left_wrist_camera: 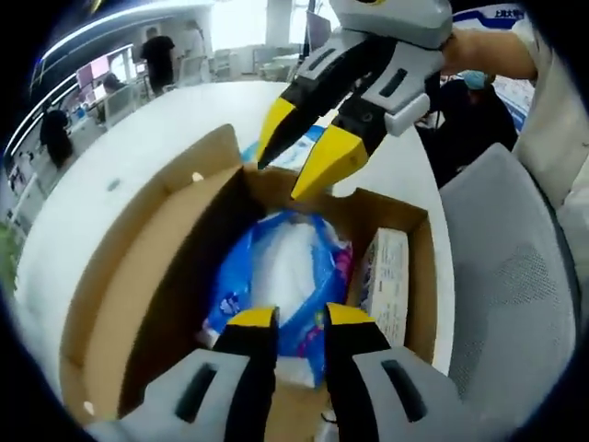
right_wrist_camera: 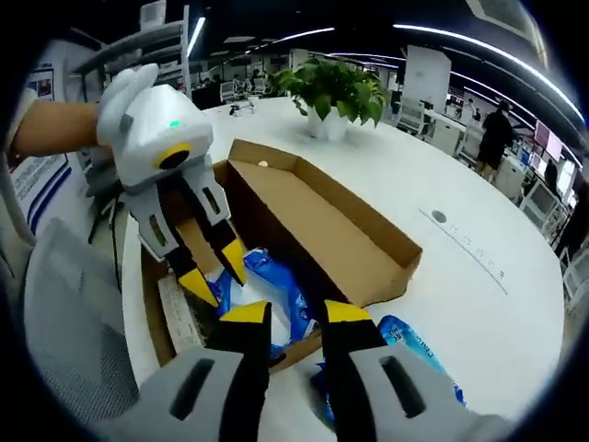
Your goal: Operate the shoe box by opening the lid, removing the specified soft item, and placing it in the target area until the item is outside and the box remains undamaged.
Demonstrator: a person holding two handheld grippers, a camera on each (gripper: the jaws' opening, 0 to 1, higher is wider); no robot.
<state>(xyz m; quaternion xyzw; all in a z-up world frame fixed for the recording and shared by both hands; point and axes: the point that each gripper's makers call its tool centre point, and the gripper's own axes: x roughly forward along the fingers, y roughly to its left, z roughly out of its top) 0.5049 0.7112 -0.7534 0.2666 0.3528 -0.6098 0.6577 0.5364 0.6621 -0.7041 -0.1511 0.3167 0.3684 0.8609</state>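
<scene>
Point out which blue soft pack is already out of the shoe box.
The blue pack lying on the white table beside the right gripper; the other blue pack lies inside the open shoe box.

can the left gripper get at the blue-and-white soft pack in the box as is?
Probably yes. The lid is folded open, the soft pack lies exposed, and the left gripper hangs right over it, jaws apart. The right gripper hovers at the far wall, apart from it.
</scene>
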